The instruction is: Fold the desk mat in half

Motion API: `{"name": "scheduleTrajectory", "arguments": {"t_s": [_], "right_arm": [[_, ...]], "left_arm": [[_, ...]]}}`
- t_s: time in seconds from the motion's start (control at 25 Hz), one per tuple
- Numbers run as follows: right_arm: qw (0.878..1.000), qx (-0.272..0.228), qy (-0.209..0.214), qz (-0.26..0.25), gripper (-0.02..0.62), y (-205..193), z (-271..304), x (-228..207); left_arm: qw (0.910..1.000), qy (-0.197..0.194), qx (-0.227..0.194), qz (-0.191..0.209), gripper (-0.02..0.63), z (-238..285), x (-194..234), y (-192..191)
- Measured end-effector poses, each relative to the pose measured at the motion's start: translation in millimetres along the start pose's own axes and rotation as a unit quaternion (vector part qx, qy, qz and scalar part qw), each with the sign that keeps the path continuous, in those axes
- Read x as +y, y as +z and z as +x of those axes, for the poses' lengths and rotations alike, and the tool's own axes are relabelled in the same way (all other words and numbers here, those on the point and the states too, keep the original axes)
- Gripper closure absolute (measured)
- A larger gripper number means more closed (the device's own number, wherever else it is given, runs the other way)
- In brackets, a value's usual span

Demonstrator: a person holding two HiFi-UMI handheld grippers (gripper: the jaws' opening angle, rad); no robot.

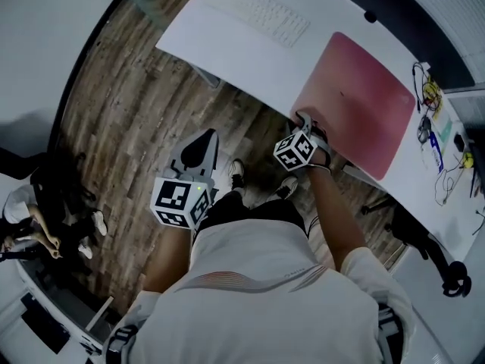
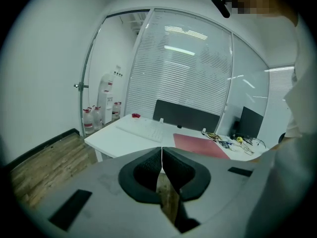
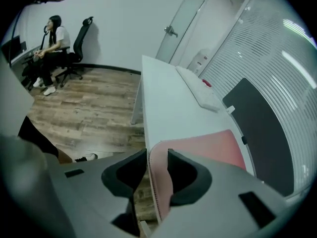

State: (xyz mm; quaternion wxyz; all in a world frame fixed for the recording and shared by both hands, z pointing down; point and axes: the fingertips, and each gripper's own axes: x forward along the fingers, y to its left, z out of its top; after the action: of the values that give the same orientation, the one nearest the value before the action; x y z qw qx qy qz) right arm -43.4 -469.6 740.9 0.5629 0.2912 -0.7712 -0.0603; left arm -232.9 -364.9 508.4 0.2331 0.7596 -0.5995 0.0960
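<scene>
The pink desk mat [image 1: 356, 101], a rounded-cornered rectangle, lies flat and unfolded on the right part of the white desk [image 1: 220, 29], its near edge along the desk's near edge. The right gripper [image 1: 303, 120] straddles that edge, jaws apart, not pressing it. A white keyboard [image 1: 265, 14] lies further left. The left gripper [image 1: 195, 152], jaws together and empty, hangs over the wooden floor [image 1: 129, 112].
</scene>
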Motion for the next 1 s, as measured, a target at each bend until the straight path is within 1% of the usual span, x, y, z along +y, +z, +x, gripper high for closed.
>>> {"name": "scheduleTrajectory", "arguments": {"t_s": [0.08, 0.2, 0.28, 0.44, 0.64, 0.8, 1.0], "right_arm": [[1.000, -0.004, 0.007, 0.005, 0.433, 0, 0, -1], [0.999, -0.013, 0.035, 0.033, 0.450, 0, -3, -2], [0.998, -0.023, 0.045, 0.048, 0.476, 1, -8, -3], [0.996, -0.039, 0.042, 0.075, 0.523, 3, -17, -9], [0.987, -0.066, 0.029, 0.141, 0.531, -2, -39, -32], [0.977, -0.069, -0.003, 0.201, 0.531, -37, -64, -63], [0.960, -0.060, -0.051, 0.267, 0.531, -107, -97, -97]], "left_arm": [[1.0000, 0.006, -0.001, -0.001, 0.589, -1, 2, 0], [0.9999, 0.012, -0.006, -0.001, 0.589, -4, 3, 4], [0.9998, 0.014, -0.010, 0.000, 0.589, -5, 3, 7], [0.9999, 0.010, -0.013, 0.003, 0.589, -3, -3, 11], [0.9996, -0.018, -0.014, 0.017, 0.589, 10, -29, 21], [0.9975, -0.058, -0.018, 0.038, 0.589, 26, -66, 35], [0.9909, -0.115, -0.016, 0.068, 0.589, 52, -126, 44]]}}
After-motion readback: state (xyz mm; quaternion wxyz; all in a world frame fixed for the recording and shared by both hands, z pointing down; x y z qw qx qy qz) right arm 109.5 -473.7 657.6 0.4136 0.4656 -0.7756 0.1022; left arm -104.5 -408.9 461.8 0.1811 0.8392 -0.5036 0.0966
